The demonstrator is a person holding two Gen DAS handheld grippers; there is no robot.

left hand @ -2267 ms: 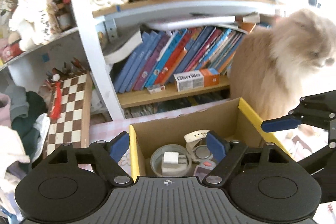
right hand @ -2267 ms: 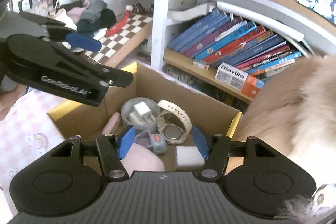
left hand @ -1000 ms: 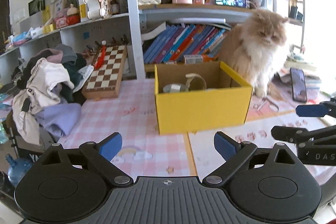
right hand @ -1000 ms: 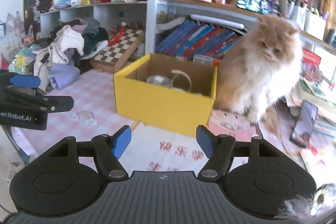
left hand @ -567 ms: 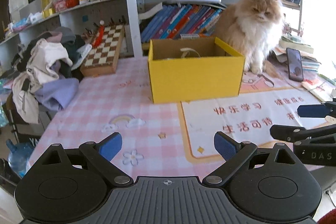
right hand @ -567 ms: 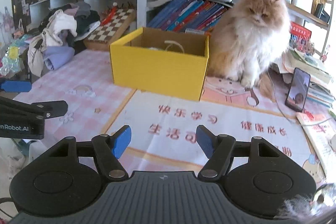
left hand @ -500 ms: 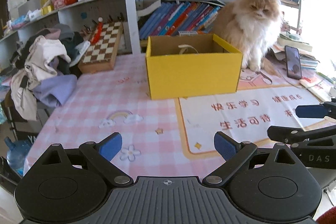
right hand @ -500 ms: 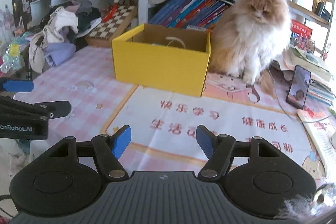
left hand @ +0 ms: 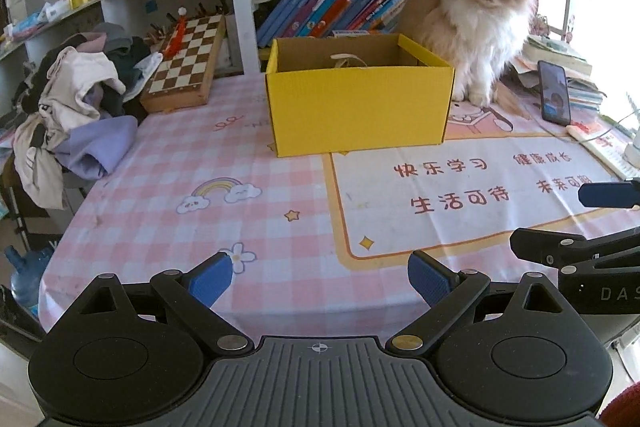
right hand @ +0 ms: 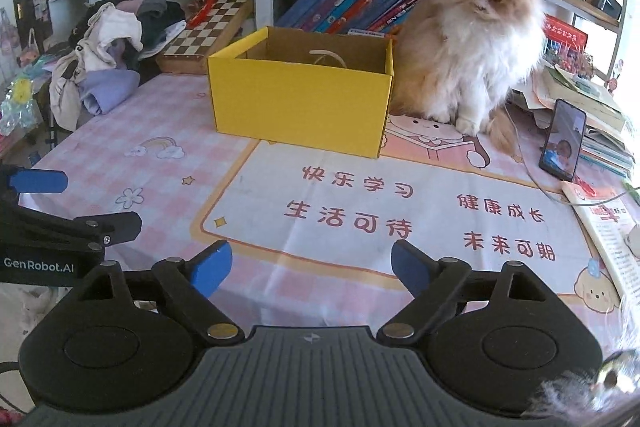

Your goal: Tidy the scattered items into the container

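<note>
A: Where does the yellow box (left hand: 360, 107) sit?

B: Centre of the left wrist view, upper middle of the right one, on the pink checked tablecloth (left hand: 168, 187), open side up. A pale looped strap (left hand: 347, 60) shows above its front wall, so things are already inside. An upright, open box lets items drop straight in.

A: And the grippers?

B: The left gripper (left hand: 320, 281) holds its blue pads wide, with nothing between them. The right gripper (right hand: 310, 265) is spreading its jaws, also with nothing in them. Both hang low at the near table edge, well apart from the box.

A: Anything left to tidy?

B: I see no loose small item on the cloth in front. A phone (right hand: 562, 141) stands propped at the right, and a cat (right hand: 472, 39) sits touching the box's right side. I'd judge the tidying near done.
</note>
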